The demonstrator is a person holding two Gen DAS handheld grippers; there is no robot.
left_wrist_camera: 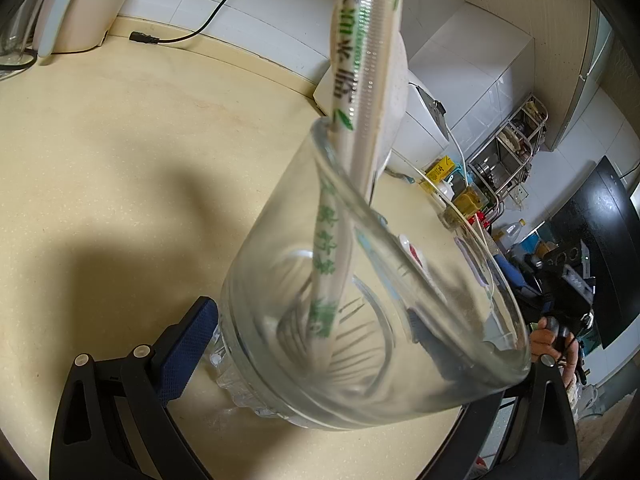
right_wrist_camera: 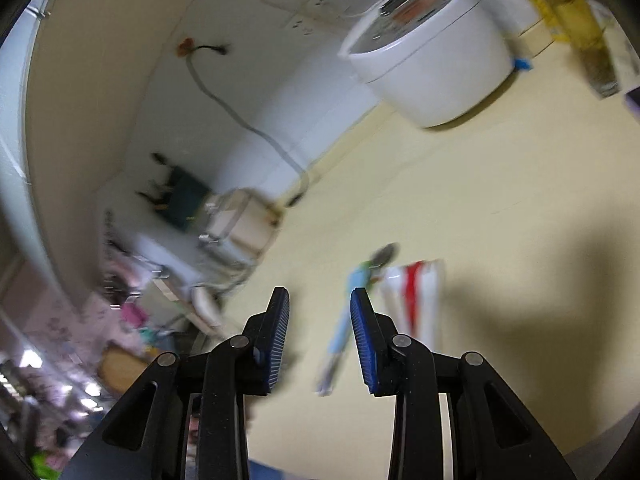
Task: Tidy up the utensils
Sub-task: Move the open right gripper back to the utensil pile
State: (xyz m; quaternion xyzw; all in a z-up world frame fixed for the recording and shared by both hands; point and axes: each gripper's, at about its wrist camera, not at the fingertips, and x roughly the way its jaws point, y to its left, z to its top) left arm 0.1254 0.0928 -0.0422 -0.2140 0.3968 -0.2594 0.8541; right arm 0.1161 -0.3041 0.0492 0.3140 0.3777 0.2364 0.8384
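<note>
Here the left gripper is clamped on a clear glass, its blue pads pressed to the sides near the base, and the glass leans toward the upper left of that frame with a wrapped pair of chopsticks and what looks like a fork already standing inside. The right gripper has its jaws apart with nothing between them. Just past its fingertips, in the lower middle of the right wrist frame, lies a light blue-handled utensil, blurred, perhaps a spoon, flat on the cream tabletop. Its long axis runs from lower left to upper right, nearly along the line the gripper points, with the bowl end farther off. Beside it to the right lies a red and white packet. By my reckoning the right hand is the nearer one and free to fetch it, but the jaws would need to straddle the handle across its width, so a slight shift to the right seems called for.
</note>
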